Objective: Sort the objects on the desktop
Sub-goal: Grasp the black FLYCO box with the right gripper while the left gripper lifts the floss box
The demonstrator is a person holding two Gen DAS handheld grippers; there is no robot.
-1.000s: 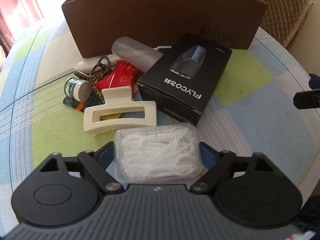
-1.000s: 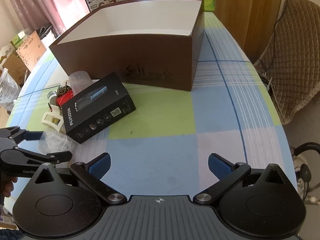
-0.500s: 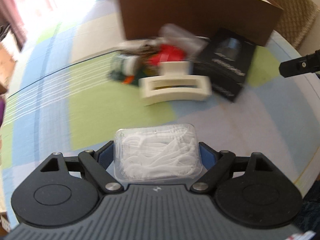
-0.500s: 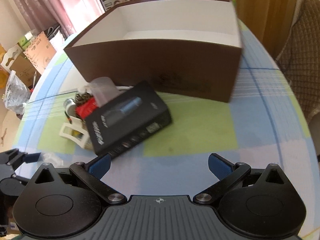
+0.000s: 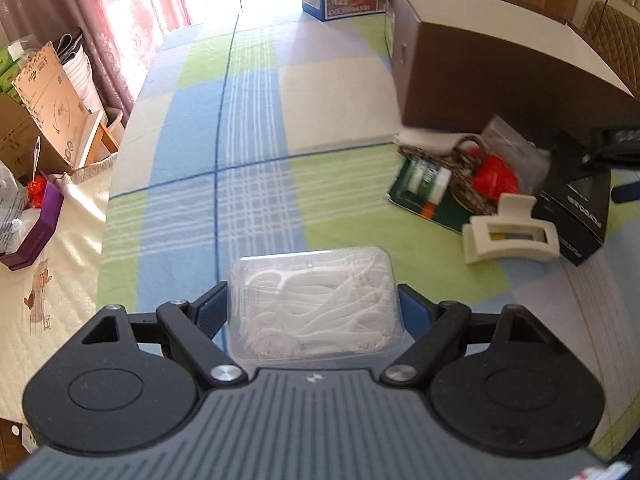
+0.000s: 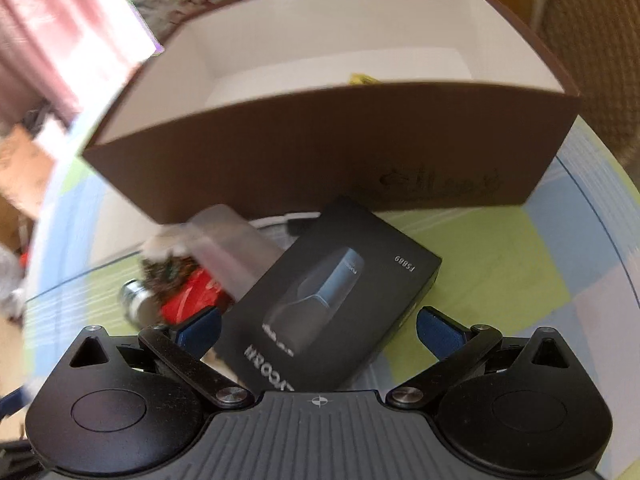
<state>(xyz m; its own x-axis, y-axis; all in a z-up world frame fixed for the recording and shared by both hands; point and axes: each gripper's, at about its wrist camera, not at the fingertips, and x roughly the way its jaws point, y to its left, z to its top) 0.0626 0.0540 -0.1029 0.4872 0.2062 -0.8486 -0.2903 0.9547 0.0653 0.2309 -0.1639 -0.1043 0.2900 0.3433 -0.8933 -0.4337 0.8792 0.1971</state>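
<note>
My left gripper [image 5: 314, 306] is shut on a clear plastic box of white floss picks [image 5: 314, 302], held above the checked tablecloth. To its right lies the pile: a cream hair claw [image 5: 510, 236], a red packet [image 5: 496, 178], a small white-capped bottle [image 5: 430, 180] and the black FLYCO box [image 5: 576, 212]. My right gripper [image 6: 318, 330] is open, its blue pads on either side of the black FLYCO box [image 6: 332, 304], not touching it. Behind stands the open brown box [image 6: 320, 168] with a white inside.
A frosted plastic tube [image 6: 236, 252], a braided cord [image 6: 166, 270] and the red packet [image 6: 192, 296] lie left of the black box. Off the table's left edge are cardboard cartons [image 5: 44, 108] and a purple case [image 5: 34, 232]. A quilted chair [image 5: 616, 36] stands at far right.
My left gripper has swung left and back with the floss box, so the pile now sits to its right. My right gripper has moved forward and left over the black box.
</note>
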